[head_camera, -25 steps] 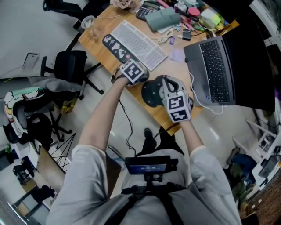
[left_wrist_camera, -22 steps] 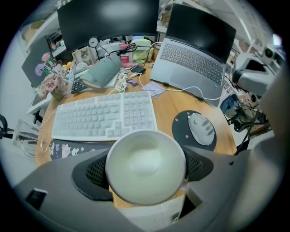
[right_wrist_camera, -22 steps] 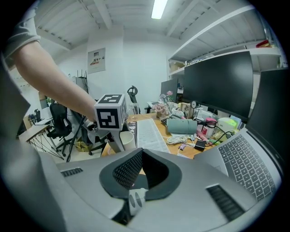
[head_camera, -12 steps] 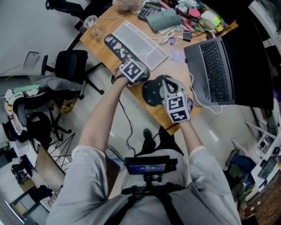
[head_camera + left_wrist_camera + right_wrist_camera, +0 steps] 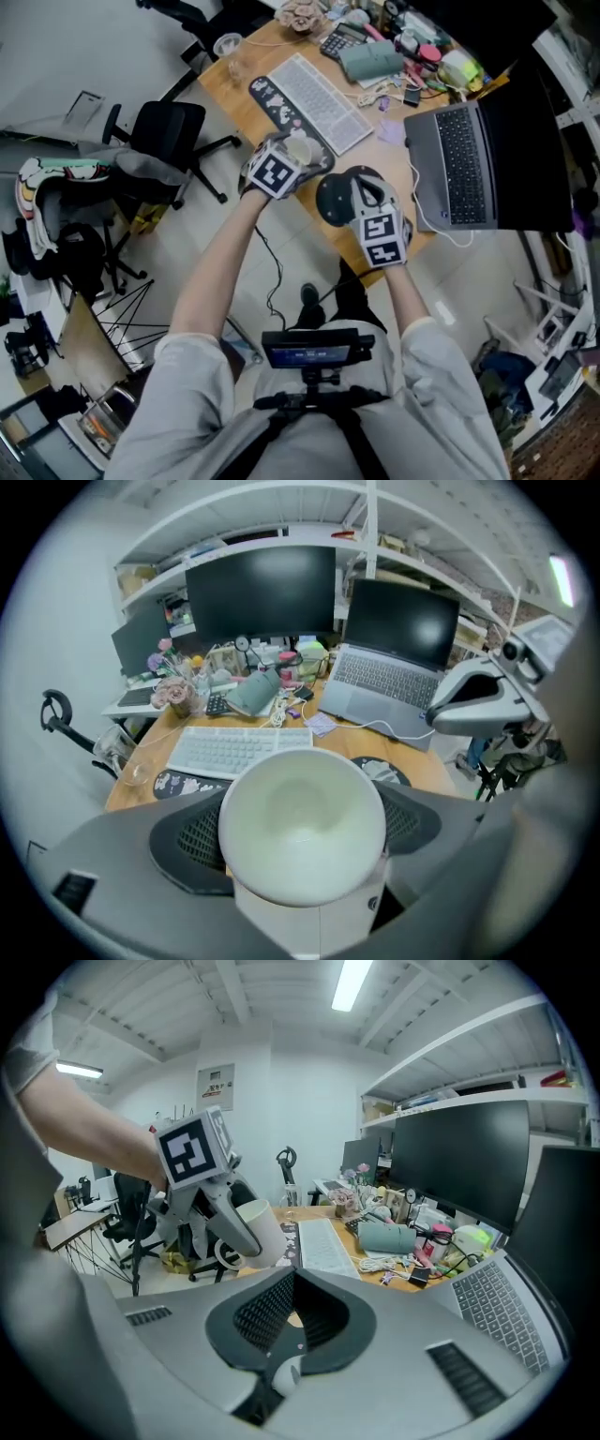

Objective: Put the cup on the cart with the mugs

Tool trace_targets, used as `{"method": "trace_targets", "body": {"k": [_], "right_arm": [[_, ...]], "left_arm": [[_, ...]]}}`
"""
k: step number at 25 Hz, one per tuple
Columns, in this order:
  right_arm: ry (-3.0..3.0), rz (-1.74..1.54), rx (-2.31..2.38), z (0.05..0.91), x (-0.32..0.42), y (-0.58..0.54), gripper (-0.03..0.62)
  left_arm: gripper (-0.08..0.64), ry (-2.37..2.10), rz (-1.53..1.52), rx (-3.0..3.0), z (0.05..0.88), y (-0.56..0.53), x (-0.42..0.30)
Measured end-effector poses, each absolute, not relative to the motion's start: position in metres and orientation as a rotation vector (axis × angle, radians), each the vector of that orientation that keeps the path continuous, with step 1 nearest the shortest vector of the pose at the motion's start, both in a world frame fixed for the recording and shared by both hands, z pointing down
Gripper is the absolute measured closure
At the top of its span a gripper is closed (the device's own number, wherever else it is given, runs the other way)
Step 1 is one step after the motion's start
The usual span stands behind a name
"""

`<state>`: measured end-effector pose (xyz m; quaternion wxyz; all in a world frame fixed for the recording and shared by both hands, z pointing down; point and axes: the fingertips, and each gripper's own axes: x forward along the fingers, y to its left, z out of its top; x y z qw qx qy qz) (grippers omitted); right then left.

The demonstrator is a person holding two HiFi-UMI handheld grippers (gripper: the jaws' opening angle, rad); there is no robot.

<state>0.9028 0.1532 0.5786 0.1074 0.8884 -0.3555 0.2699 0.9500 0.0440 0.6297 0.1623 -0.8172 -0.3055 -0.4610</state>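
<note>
A white cup [image 5: 302,829] sits between the jaws of my left gripper [image 5: 302,808], its open mouth facing the camera and both pads against its sides. In the head view the left gripper [image 5: 292,155] holds the cup [image 5: 299,147] above the near edge of the wooden desk [image 5: 281,56]. From the right gripper view the cup [image 5: 264,1230] hangs in the air at the left. My right gripper [image 5: 293,1283] is shut with nothing in it. It hovers [image 5: 364,192] over a dark round mouse pad [image 5: 336,195].
On the desk lie a white keyboard [image 5: 321,94], an open laptop [image 5: 459,164], a glass [image 5: 228,47] at the far corner and several small items at the back. A black office chair [image 5: 159,141] stands on the floor to the left of the desk.
My left gripper has risen from the desk edge with the cup, whose rim now shows past the marker cube. The right gripper has shifted slightly.
</note>
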Motion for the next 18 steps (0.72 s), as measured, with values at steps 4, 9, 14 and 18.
{"method": "trace_targets", "body": {"k": [4, 9, 14, 18], "right_arm": [[-1.050, 0.771, 2.614, 0.564, 0.882, 0.147, 0.591], [-1.066, 0.747, 2.604, 0.551, 0.853, 0.142, 0.591], [-1.078, 0.698, 2.644, 0.531, 0.818, 0.136, 0.591], [-1.109, 0.631, 2.644, 0.521, 0.790, 0.121, 0.591]], "left_arm": [[0.115, -0.798, -1.141, -2.489, 0.585, 0.032, 0.923], [0.115, -0.730, -0.909, -2.686, 0.537, 0.023, 0.880], [0.115, -0.595, -0.689, -2.842, 0.497, 0.004, 0.827], [0.115, -0.504, -0.582, -2.894, 0.480, -0.013, 0.784]]}}
